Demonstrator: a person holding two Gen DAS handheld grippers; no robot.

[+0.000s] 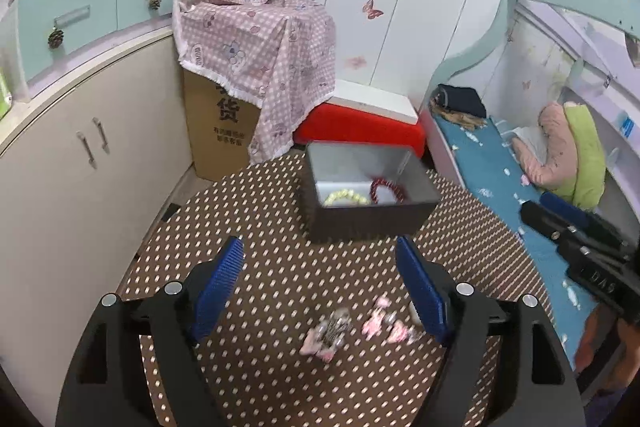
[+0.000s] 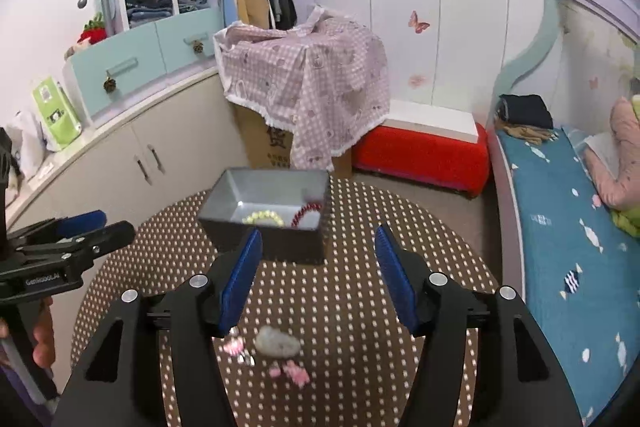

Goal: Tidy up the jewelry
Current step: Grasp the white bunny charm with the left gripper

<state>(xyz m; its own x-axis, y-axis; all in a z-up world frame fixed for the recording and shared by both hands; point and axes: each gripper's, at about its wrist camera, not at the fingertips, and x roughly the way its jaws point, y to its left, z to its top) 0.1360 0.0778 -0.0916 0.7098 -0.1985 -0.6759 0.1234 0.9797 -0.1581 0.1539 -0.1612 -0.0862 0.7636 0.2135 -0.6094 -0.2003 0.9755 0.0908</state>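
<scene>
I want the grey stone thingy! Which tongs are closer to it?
Right. The right tongs hang open over the grey stone; the left tongs are off to its left.

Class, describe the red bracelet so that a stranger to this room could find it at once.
Start at the round brown dotted table. At its far side stands an open dark box with a pale lining. Inside, the red bracelet lies right of a pale yellow-green bracelet; only it has dark red beads.

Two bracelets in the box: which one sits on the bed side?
The red bead bracelet. It lies at the box's bed-side end; the pale yellow-green bracelet lies toward the cabinet side.
</scene>
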